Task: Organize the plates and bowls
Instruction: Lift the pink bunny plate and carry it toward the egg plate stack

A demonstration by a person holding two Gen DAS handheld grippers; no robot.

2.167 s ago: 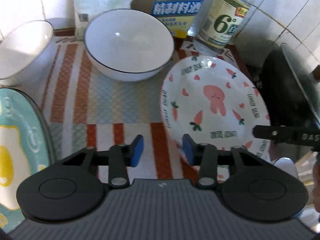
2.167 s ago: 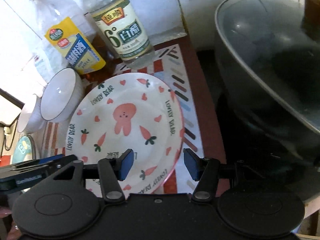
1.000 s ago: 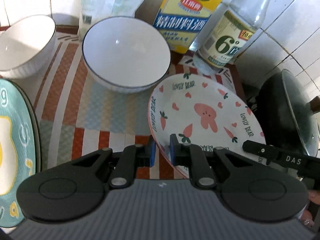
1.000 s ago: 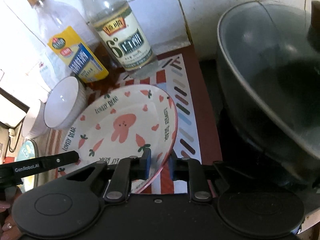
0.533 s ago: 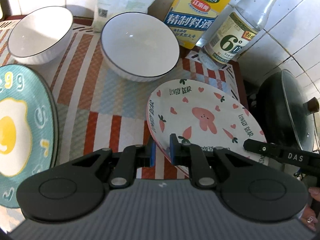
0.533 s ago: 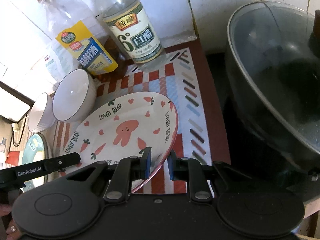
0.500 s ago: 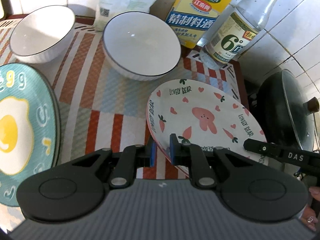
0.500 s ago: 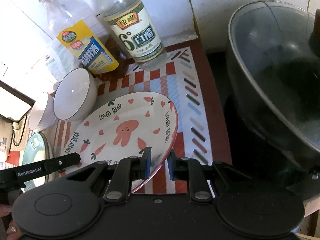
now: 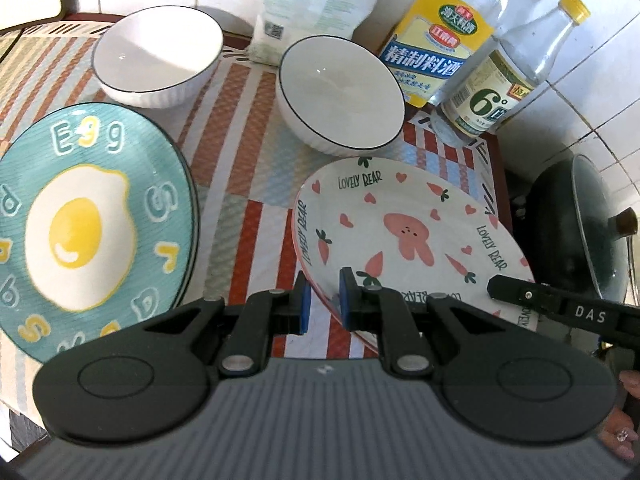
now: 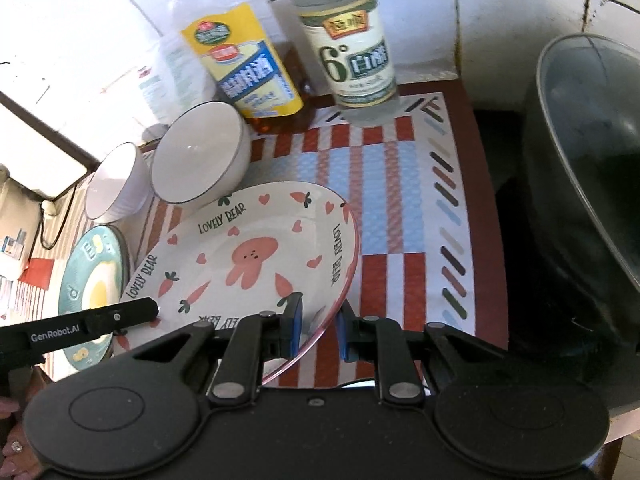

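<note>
Rabbit plate (image 9: 404,236) raised off the tabletop (image 9: 248,168) since earlier (tilted), clamped by left hand-held gripper (image 9: 323,300) and right hand-held gripper (image 10: 318,330).

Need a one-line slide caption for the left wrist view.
Left gripper clamps the bunny plate rim, beside egg plate and two white bowls.

My pink plate (image 9: 404,216) reads "LOVELY BEAR"; the teal plate (image 9: 92,216) says "Egg". The clear bottle (image 9: 496,92) shows "6°". My right tool (image 10: 316,330) arm reads "DAS", my left tool (image 9: 322,300) arm "GenRobot.AI".
</note>
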